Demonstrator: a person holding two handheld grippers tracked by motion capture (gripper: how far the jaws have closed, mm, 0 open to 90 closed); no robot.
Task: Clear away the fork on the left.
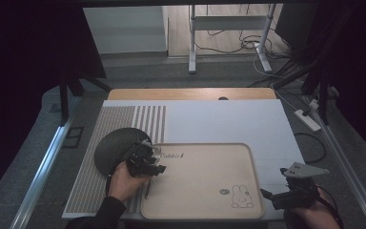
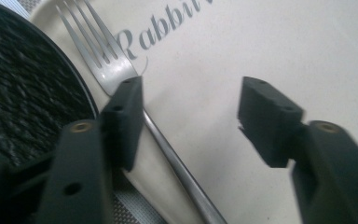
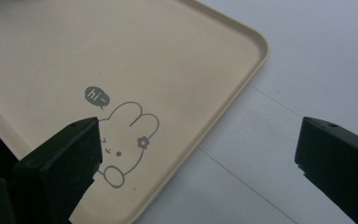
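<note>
A silver fork lies along the left rim of a beige tray printed with "Rabbit", tines toward the far side. Its handle runs back toward me. A black textured plate sits just left of the fork, off the tray. My left gripper hovers low over the fork, jaws apart; the handle passes right beside the left jaw, and no pad presses on it. In the high view the left gripper is at the tray's near-left corner. My right gripper stands wide open over the tray's edge near the rabbit drawing, holding nothing.
The tray and the black plate rest on a white mat with a striped left part. My right gripper is off the tray's near-right corner. On the floor lie a power strip and cables; a stand's legs rise behind the table.
</note>
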